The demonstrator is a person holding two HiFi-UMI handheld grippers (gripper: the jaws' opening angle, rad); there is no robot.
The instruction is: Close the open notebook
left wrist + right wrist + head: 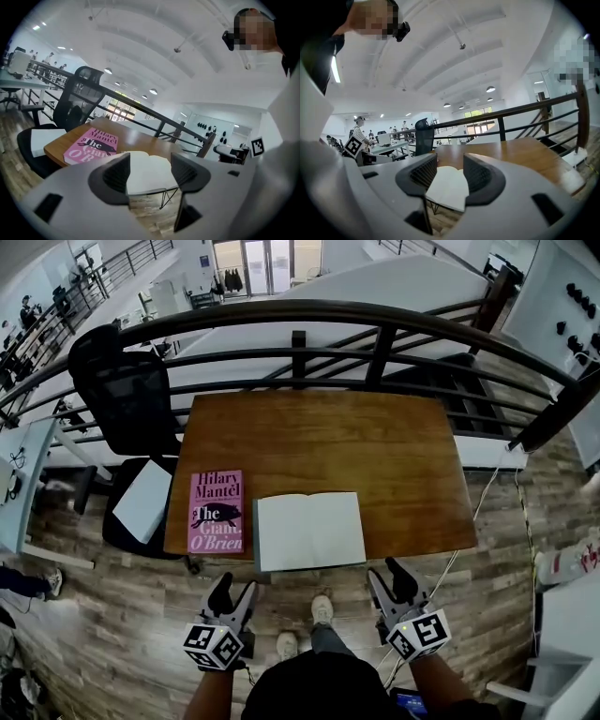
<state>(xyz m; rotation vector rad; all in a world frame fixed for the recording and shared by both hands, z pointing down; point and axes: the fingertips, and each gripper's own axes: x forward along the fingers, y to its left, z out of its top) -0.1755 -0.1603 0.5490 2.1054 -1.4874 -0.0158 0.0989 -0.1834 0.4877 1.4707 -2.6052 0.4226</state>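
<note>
Both grippers hang just off the near edge of the wooden table (pixel 328 432), over the plank floor (pixel 122 615). My left gripper (pixel 236 589) is off the table's near-left stretch, and my right gripper (pixel 384 570) is off its near-right stretch. Each one holds its jaws apart with nothing pinched between them. Both point toward the tabletop without touching it.

The open notebook (pixel 310 531) lies flat at the table's near edge, about midway along it. Its blank white pages face up, and its lower margin slightly overhangs the edge. Through each gripper's own camera, the pages show in the gap between the dark ribbed fingers (pixel 115 176), well beyond them and untouched.

A pink paperback (pixel 216 512) rests face up on the table's near-left corner, just beside the notebook and apart from it. The rest of the tabletop is bare wood.

A black office chair (pixel 122 395) stands off the table's left side, with a white pad (pixel 143 500) on its seat. A dark curved railing (pixel 300 313) runs along the table's far side. My shoes (pixel 322 608) stand on the floor below the table's near edge, between the two grippers.
</note>
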